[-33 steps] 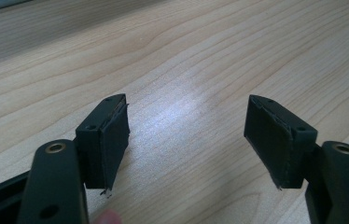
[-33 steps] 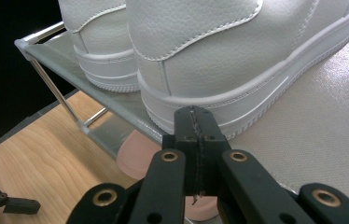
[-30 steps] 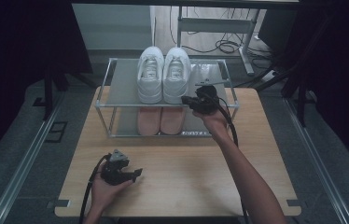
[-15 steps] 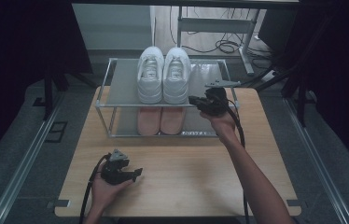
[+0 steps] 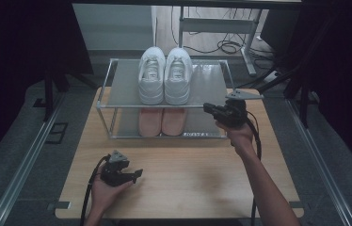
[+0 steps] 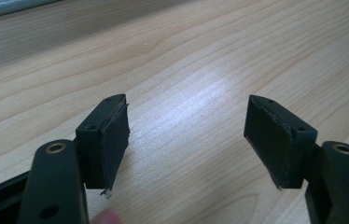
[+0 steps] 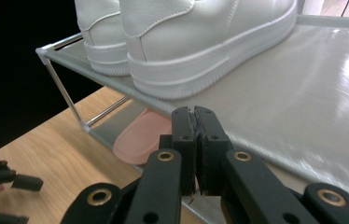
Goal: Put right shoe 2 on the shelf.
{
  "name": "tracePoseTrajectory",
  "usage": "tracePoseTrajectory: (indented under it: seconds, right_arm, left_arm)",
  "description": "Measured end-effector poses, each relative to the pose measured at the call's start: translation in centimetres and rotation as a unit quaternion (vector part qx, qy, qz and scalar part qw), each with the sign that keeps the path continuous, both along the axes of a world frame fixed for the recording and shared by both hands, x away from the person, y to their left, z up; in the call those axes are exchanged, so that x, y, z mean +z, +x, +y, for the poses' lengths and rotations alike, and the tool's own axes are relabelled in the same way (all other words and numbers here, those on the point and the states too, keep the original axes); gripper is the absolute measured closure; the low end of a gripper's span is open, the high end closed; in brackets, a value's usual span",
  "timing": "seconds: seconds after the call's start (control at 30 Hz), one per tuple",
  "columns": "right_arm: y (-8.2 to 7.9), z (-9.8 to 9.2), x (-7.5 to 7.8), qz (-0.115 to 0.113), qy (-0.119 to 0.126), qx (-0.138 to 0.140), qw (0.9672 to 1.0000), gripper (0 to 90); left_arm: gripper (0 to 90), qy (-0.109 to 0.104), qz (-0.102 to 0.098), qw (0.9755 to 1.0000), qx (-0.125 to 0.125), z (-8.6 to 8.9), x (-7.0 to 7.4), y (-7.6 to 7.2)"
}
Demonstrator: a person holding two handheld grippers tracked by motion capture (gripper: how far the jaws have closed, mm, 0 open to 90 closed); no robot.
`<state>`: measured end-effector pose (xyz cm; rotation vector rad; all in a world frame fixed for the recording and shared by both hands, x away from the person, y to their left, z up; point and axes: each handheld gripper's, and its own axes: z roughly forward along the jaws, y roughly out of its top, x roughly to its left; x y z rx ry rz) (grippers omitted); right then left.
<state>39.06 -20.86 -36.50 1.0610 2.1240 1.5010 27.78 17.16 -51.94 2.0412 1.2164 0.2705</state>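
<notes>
Both forearms are bare, with no sleeves or gloves in the high view. Each hand carries a black, blocky gripper. The left gripper [image 5: 117, 170] has a small grey three-cornered plate on top and a black cable looping from it toward 7 o'clock. The right gripper [image 5: 226, 111] wears a larger grey three-cornered plate, its black cable trailing toward 5 o'clock. Up close, the fingers [image 6: 109, 140] are matte black slabs with small screw holes, mounted on black link arms with brass-coloured pivot bushings [image 7: 165, 156].
</notes>
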Motion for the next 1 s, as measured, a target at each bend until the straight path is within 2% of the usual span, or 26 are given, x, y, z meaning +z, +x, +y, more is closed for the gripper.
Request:
tracePoseTrajectory:
  seconds: [0.1,0.3,0.47,0.77,1.0]
  right_arm:
    - [-1.0,-1.4,-0.6,-0.002,0.009,-0.002,1.0,86.0]
    - [-2.9,-4.1,-2.4,-0.003,0.007,-0.019,0.9998,82.6]
    - [-4.0,-5.9,-3.9,0.003,0.005,-0.027,0.9996,78.9]
    - [-5.9,-7.6,-7.3,0.021,-0.019,-0.028,0.9992,67.2]
    - [-7.0,-8.7,-9.6,0.033,-0.024,-0.04,0.9984,61.2]
  left_arm:
    - [31.4,0.001,-0.002,1.0,-0.001,0.1,0.0,0.0]
    - [31.4,-0.006,-0.005,1.0,0.0,0.2,0.2,-0.1]
    - [31.4,-0.003,-0.004,1.0,-0.004,0.2,0.1,-0.1]
    - [31.4,0.0,-0.003,1.0,-0.008,0.1,0.1,-0.1]
    - [31.4,-0.001,-0.003,1.0,-0.007,0.0,0.1,-0.2]
